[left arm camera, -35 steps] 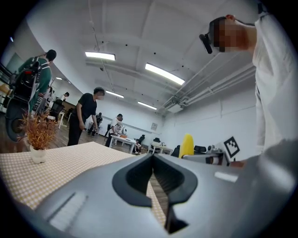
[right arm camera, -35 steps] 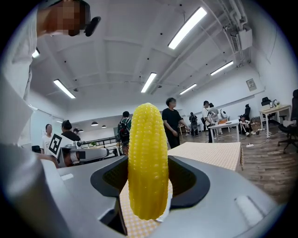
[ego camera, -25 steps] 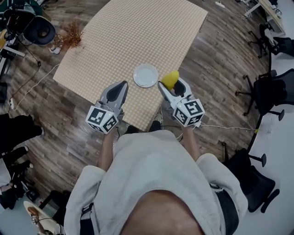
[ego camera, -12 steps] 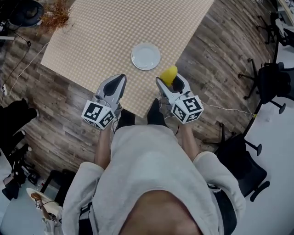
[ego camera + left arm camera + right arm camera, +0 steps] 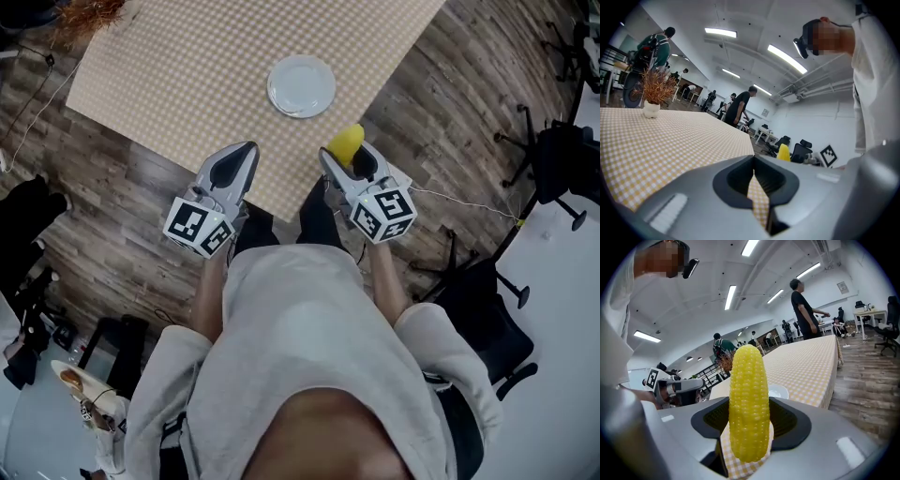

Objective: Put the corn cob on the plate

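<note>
In right hand-held gripper (image 5: pixel 749 430), corn cob (image 5: pixel 748 394) stands upright.

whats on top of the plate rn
Nothing: the plate lies bare on the checked tablecloth. The corn cob is clamped in the right gripper. The cloth under the plate is covered.

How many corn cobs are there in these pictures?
1. The corn cob stands upright, clamped between the jaws of the right gripper. The plate holds nothing. No other cob shows, though the person's body hides some of the floor.
</note>
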`<state>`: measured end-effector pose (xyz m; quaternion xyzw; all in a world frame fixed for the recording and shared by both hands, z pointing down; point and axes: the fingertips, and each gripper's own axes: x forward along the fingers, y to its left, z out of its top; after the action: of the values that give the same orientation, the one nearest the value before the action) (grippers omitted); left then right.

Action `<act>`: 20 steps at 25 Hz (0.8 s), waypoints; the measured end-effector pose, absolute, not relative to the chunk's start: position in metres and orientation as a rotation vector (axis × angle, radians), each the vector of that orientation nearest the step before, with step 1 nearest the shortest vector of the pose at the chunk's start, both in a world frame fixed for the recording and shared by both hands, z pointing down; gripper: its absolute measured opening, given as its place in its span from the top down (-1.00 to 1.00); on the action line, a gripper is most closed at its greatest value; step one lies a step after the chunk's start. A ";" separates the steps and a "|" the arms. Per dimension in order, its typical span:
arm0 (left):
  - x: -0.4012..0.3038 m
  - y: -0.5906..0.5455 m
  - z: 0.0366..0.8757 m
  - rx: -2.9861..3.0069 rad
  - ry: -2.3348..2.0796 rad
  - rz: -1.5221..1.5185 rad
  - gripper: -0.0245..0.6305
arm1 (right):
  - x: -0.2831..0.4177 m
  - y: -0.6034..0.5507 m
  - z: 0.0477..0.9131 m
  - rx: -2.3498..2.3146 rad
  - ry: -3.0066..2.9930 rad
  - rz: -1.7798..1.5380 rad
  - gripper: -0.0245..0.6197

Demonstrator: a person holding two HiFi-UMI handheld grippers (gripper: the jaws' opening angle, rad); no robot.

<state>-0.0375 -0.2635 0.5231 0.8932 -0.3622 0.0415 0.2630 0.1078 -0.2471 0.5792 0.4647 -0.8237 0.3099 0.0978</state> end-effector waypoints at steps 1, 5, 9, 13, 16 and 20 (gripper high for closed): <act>-0.037 -0.263 0.523 2.417 -0.978 0.106 0.90 | 0.107 -0.248 0.582 1.368 -2.437 0.917 0.12; -0.037 -0.259 0.523 2.416 -0.979 0.102 0.90 | 0.102 -0.262 0.590 1.334 -2.447 0.898 0.13; -0.042 -0.256 0.526 2.398 -0.993 0.097 0.90 | 0.097 -0.285 0.597 1.304 -2.456 0.861 0.12; -0.051 -0.255 0.528 2.386 -1.017 0.094 0.90 | 0.090 -0.313 0.607 1.284 -2.457 0.839 0.12; -0.058 -0.255 0.527 2.376 -1.038 0.089 0.90 | 0.085 -0.332 0.616 1.264 -2.447 0.827 0.12; -0.069 -0.251 0.529 2.356 -1.060 0.083 0.90 | 0.079 -0.353 0.627 1.238 -2.418 0.809 0.12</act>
<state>-0.0694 -0.2506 0.5286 0.8764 -0.3942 0.0308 0.2749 0.0788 -0.3532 0.6268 0.4317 -0.8431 0.2820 0.1528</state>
